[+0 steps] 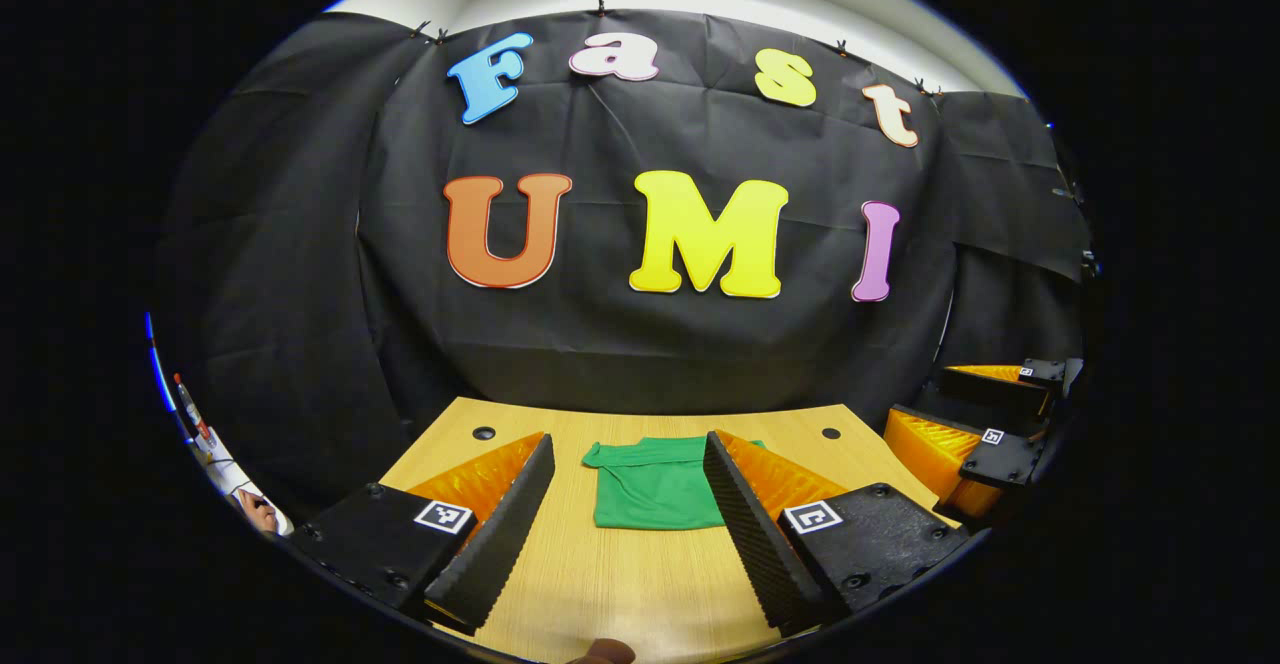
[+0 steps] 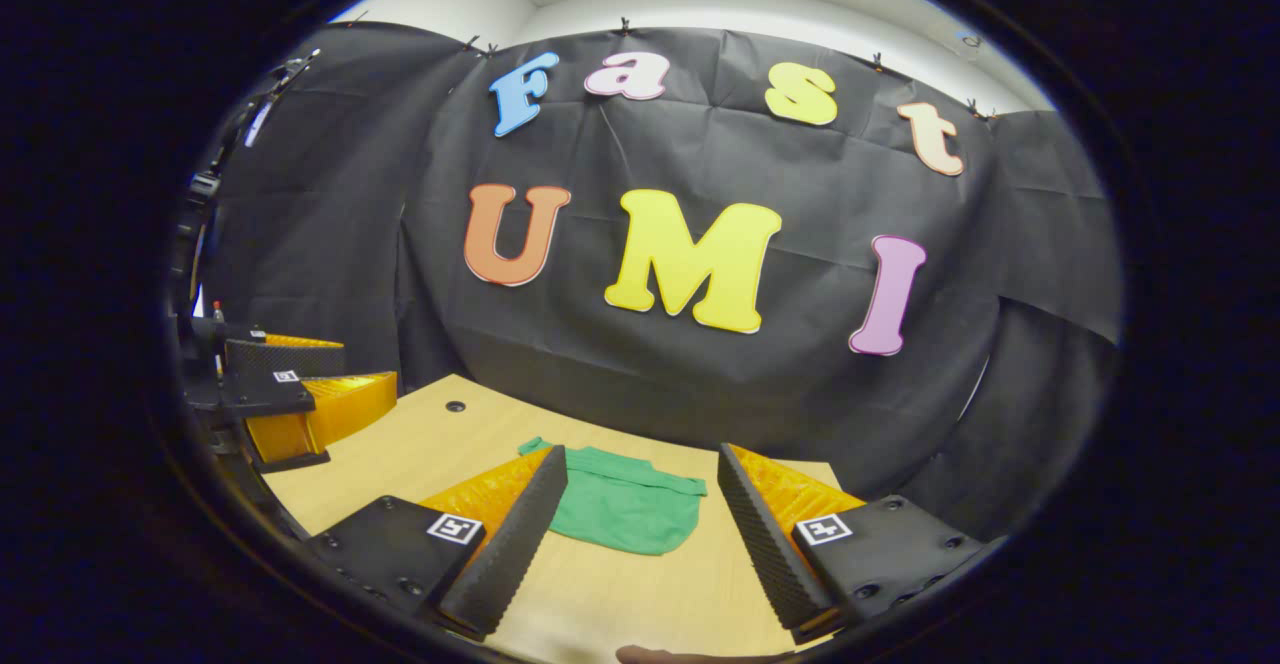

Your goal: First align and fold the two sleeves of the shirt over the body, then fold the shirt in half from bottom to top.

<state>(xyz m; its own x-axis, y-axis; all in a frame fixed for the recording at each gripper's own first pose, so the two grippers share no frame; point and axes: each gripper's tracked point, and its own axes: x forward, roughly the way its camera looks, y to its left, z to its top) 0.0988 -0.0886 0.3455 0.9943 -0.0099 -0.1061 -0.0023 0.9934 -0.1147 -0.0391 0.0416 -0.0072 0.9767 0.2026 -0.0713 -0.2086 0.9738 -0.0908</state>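
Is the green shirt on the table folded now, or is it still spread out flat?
Folded. The green shirt lies on the table as a compact rectangle with no sleeves sticking out, and both grippers are open and apart from it.

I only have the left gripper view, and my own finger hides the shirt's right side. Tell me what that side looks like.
Observer: In the right gripper view the shirt ends there in a rounded near corner, lying flat on the table.
Operator: Report the right gripper.
Observer: The right gripper is open and holds nothing; shirt and bare table show between its fingers.
Operator: Now say where mine sits from there.
Observer: The left gripper is by the table's left edge, apart from the shirt.
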